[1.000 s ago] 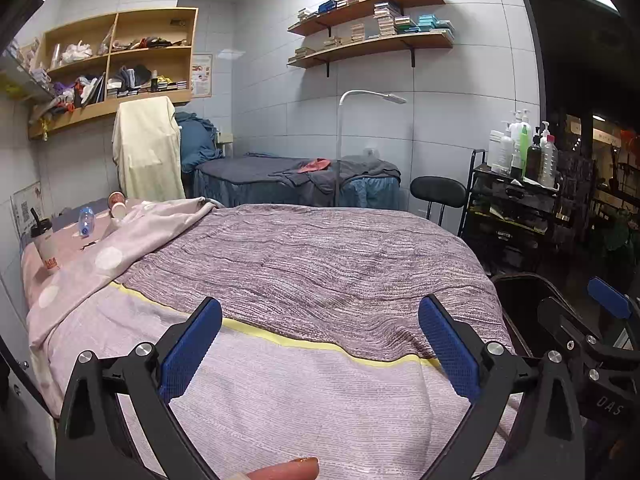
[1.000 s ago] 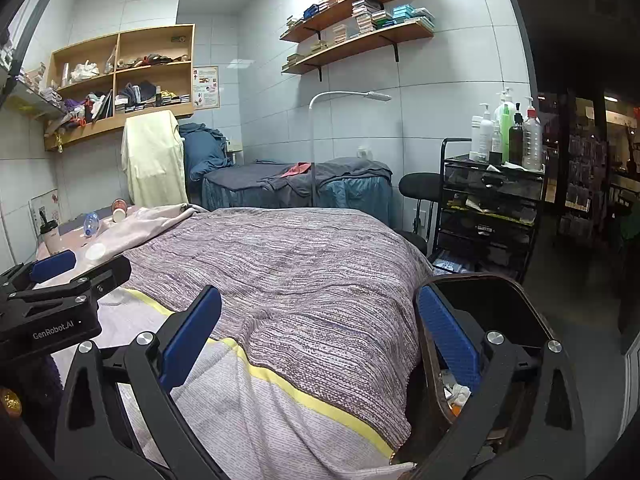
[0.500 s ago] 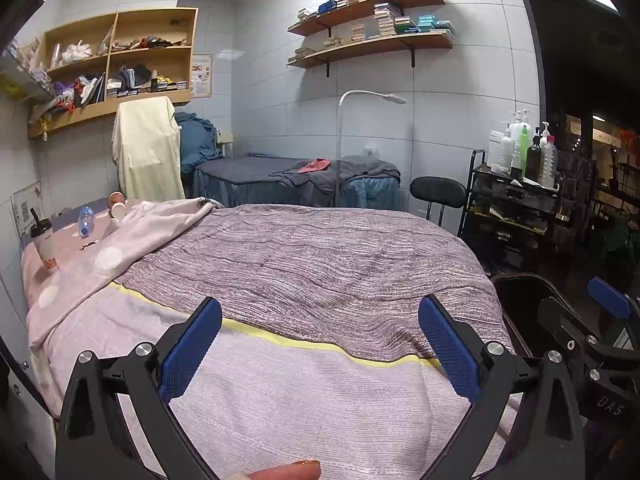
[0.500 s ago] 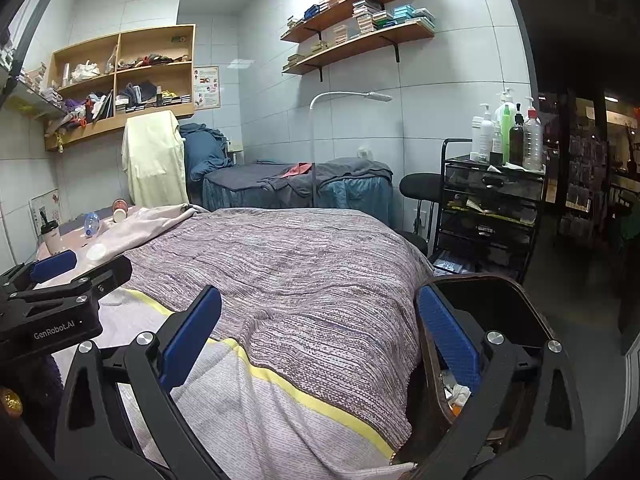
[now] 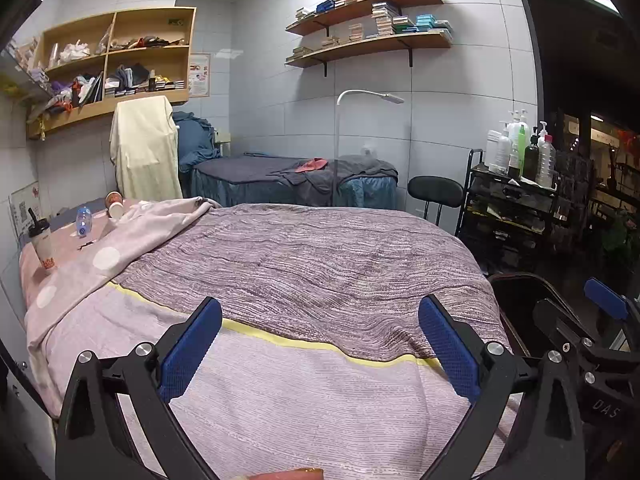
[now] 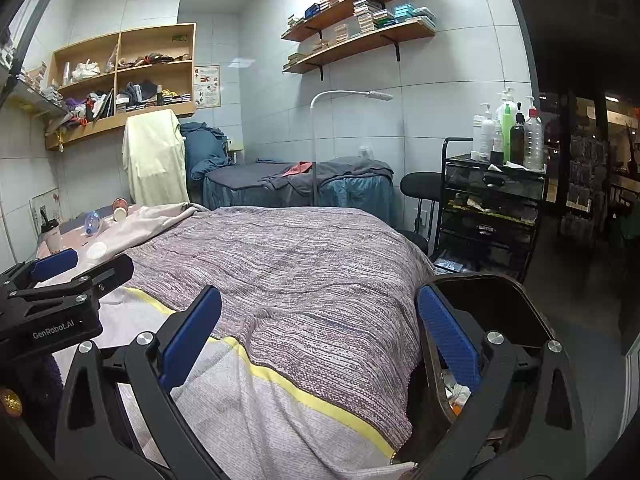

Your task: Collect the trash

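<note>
Left wrist view: I see my left claw (image 5: 318, 350) spread wide, nothing between its blue pads, over the near end of the bed (image 5: 320, 264). Trash lies at the bed's far left corner: a lidded drink cup (image 5: 42, 246) with straw standing upright, a plastic bottle (image 5: 83, 221) and a paper cup (image 5: 114, 208) on their sides.

Right wrist view: my right claw (image 6: 318, 346) also gapes empty, at the bed's near right corner. A dark trash bin (image 6: 496, 312) stands just beside that corner, with scraps inside.

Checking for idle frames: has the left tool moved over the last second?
No. In the left wrist view the left tool frames the bed's yellow stripe and the stool exactly as before.
</note>
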`<state>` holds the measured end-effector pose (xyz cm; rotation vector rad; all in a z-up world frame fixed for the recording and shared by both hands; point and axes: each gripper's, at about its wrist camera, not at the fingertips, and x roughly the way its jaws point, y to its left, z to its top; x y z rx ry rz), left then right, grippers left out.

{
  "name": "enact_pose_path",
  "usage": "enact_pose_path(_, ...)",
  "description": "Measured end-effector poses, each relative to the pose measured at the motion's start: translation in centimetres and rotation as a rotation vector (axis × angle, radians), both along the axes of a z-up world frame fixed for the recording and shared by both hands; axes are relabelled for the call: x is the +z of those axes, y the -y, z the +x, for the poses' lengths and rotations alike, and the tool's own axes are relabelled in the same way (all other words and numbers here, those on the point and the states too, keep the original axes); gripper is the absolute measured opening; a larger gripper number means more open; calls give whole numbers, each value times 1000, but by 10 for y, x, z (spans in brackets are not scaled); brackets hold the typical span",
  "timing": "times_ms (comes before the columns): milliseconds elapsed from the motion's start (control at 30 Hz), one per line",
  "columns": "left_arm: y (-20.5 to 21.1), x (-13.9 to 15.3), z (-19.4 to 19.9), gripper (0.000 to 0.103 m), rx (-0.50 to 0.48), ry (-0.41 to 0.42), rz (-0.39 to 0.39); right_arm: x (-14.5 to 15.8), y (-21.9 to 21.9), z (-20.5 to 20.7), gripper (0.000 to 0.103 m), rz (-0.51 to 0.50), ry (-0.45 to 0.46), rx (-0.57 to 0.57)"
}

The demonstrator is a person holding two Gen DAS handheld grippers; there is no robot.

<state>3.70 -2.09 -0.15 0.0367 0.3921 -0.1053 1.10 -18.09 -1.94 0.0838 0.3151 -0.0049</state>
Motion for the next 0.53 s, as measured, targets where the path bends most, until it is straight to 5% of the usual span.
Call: enact_pose_path(533, 3, -1, 1, 97, -3, -10, -4, -1, 1, 1, 97, 3, -6, 1)
